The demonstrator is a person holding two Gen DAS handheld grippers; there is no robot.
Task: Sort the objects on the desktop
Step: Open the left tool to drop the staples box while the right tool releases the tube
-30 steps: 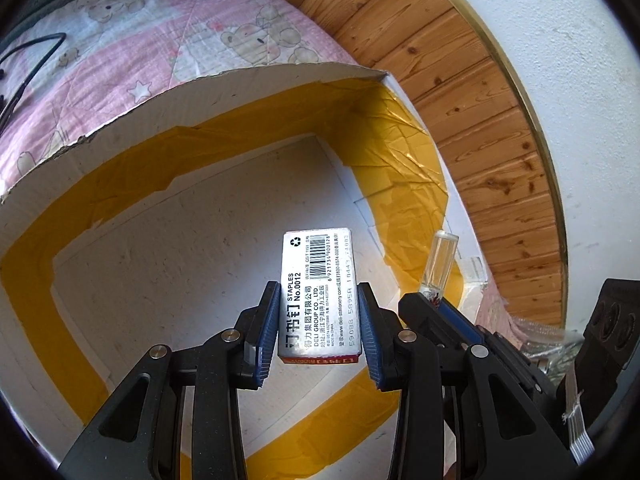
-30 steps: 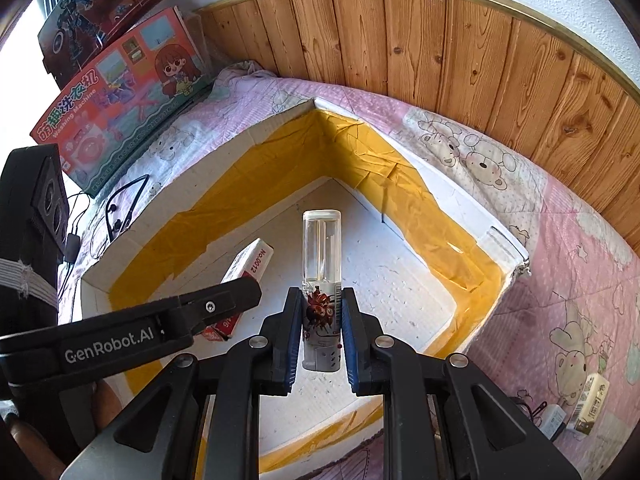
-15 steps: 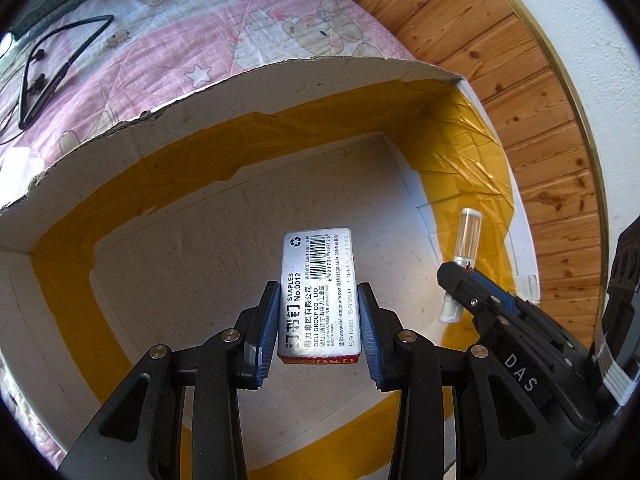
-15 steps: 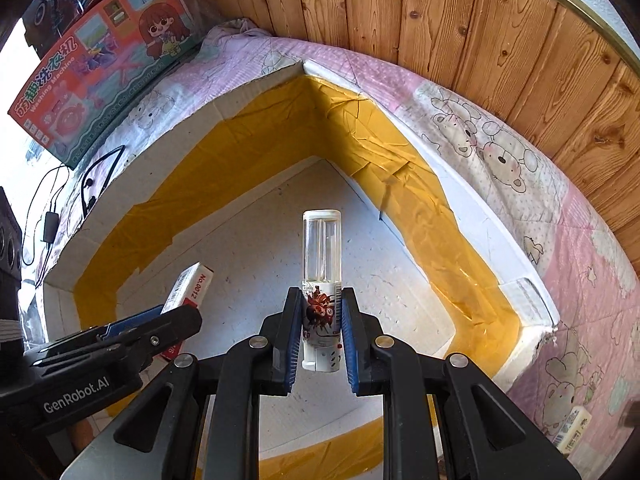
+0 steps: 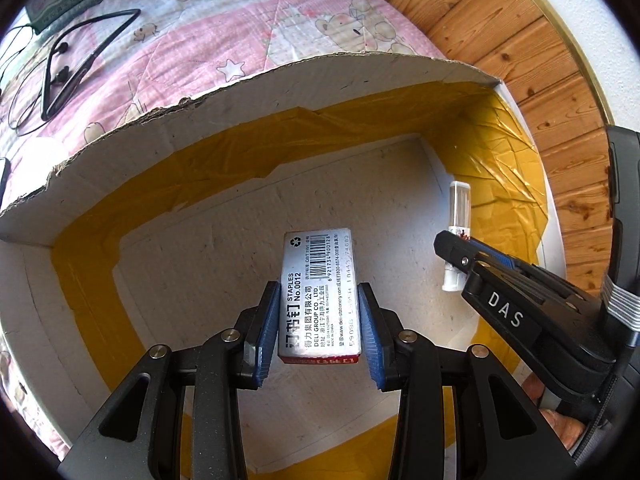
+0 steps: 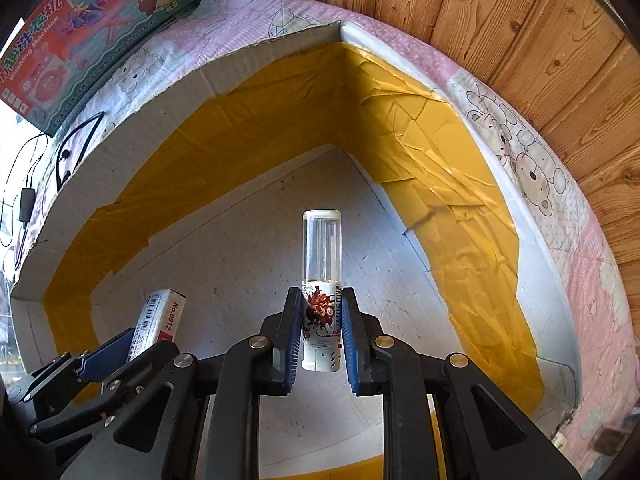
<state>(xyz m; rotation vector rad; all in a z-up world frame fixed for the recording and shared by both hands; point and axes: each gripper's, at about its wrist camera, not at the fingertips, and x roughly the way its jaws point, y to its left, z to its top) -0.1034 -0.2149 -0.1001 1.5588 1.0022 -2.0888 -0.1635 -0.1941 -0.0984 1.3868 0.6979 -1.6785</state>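
My left gripper is shut on a small silver staples box with a barcode label, held above the floor of a white cardboard box lined with yellow tape. My right gripper is shut on a clear-topped tube with a red printed label, also inside that cardboard box. In the left wrist view the right gripper and its tube hang to the right of the staples box. In the right wrist view the staples box and the left gripper's fingers show at lower left.
The cardboard box sits on a pink bear-print quilt against a wooden wall. A black earphone cable lies on the quilt to the left. A colourful toy carton leans at the far left.
Both grippers have sunk further into the cardboard box, still holding their objects. The right gripper has moved closer beside the left one.
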